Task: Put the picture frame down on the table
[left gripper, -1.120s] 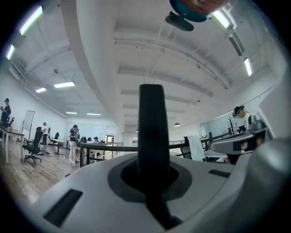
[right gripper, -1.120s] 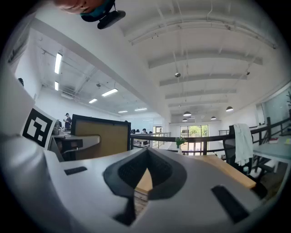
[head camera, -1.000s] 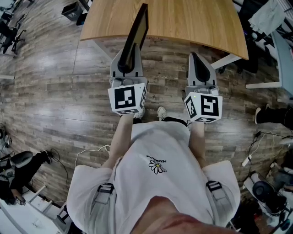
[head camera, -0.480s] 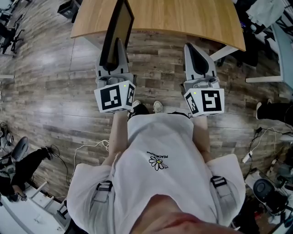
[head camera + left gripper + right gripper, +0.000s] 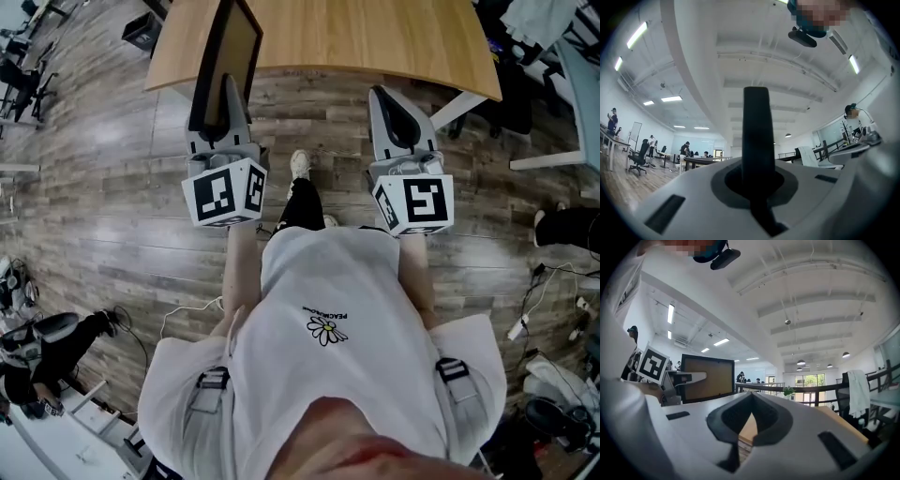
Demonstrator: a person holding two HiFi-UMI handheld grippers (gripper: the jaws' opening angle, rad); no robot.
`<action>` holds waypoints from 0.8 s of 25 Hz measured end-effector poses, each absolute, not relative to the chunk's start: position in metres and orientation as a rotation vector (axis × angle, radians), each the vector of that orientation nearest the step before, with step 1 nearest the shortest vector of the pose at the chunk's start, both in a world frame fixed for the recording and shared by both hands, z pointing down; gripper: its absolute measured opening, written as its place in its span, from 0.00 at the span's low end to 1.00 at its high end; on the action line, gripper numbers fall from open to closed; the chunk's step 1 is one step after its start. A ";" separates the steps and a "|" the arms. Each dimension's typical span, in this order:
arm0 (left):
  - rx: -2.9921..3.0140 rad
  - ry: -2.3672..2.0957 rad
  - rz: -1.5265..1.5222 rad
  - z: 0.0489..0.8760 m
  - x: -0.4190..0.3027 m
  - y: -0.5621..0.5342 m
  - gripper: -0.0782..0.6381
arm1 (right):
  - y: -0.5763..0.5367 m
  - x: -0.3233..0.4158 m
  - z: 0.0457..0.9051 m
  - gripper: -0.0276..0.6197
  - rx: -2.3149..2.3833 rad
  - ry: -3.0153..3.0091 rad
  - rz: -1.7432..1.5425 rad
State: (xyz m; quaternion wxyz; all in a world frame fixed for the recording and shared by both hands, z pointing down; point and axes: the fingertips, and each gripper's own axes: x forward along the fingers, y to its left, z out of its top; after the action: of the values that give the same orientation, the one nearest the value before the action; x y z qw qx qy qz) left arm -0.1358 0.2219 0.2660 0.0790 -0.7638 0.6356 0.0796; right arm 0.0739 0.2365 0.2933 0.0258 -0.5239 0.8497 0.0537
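Picture frame [image 5: 228, 52] above table [image 5: 375, 37] edge (left end)

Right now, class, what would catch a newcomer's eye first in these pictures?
First, the dark picture frame, held upright in the left gripper at the near left corner of the wooden table. Next, the right gripper beside it, jaws together on nothing, pointing toward the table.
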 end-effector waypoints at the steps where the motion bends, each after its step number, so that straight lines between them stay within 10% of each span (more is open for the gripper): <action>1: -2.276 1.902 0.258 0.267 -0.135 0.218 0.14 | 0.234 0.076 0.294 0.06 -1.618 2.625 0.170; 20: -2.288 1.859 0.450 0.270 -0.163 0.033 0.14 | 0.061 0.075 0.312 0.06 -1.826 2.580 0.134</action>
State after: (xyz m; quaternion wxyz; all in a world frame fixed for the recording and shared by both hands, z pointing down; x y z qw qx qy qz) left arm -0.1630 0.0329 0.2700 0.0797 -0.7648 0.6214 0.1504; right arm 0.0751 0.0608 0.3120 -0.0109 -0.5772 0.8154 0.0425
